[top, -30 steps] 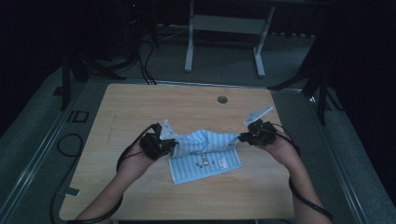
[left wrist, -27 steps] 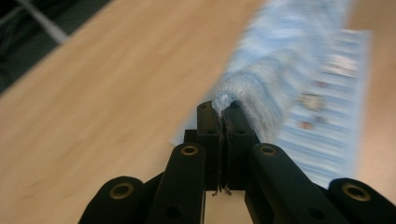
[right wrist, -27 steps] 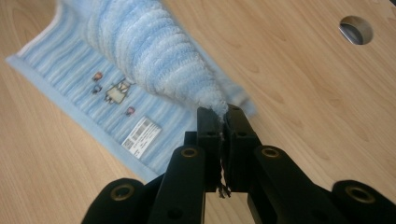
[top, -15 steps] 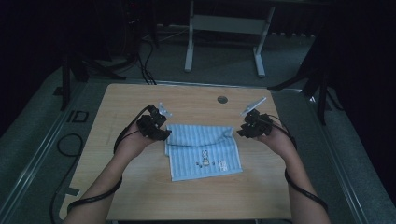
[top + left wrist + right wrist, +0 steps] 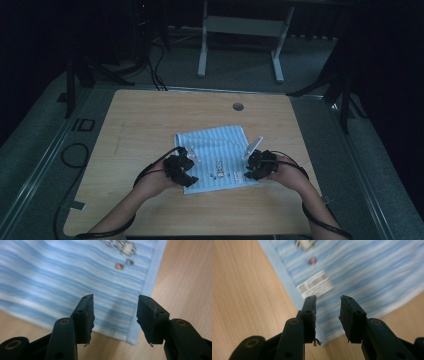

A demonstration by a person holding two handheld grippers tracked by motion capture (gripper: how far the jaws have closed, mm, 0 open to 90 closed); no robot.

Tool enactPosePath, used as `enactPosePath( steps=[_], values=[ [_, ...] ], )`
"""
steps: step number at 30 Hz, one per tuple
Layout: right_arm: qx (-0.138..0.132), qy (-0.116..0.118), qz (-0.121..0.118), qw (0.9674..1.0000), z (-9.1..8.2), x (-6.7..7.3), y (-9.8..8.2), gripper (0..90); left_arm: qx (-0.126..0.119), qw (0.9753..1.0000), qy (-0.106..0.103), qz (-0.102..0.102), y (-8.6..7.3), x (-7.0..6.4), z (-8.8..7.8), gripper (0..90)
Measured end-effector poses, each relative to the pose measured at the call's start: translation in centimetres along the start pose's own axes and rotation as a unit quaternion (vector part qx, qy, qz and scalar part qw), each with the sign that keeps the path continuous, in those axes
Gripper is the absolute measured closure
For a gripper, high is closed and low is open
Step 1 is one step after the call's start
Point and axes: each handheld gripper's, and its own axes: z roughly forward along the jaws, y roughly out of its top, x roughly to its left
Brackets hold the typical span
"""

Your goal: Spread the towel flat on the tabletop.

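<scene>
Left gripper (image 5: 115, 315) has its jaws apart with nothing between them, just hanging over the lower right corner of the striped cloth (image 5: 75, 277). They've only just been opening, and the left one opened further in the last instant. Same deal with the right gripper (image 5: 328, 315): jaws parted, empty, poised over the cloth's bottom corner in its own view.

Right above the right jaws there's a white sewn-in label (image 5: 315, 287) with rows of print, but it's too blurry to read, could be care text. A small printed motif (image 5: 123, 247) sits near the top of the left gripper view, also smeared.

In the high view the cloth (image 5: 215, 145) lies flat in the middle of the wooden table (image 5: 150, 115), with the left gripper (image 5: 181, 170) and right gripper (image 5: 257, 165) at its lower corners.
</scene>
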Motion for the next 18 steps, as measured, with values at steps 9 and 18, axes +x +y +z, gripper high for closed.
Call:
enactPosePath(
  steps=[9, 18],
  values=[
    [0.042, 0.001, -0.020, 0.9989, 1.8, 1.5, -1.1, 65.8, 0.036, 0.9992, -0.014, 0.012, -0.8, -0.2, 2.5, 44.9],
    [0.049, 0.001, -0.017, 0.9986, 1.9, 0.7, -0.6, 79.5, 0.034, 0.9993, -0.013, 0.003, 0.5, 2.5, 3.4, 46.0]
  ],
)
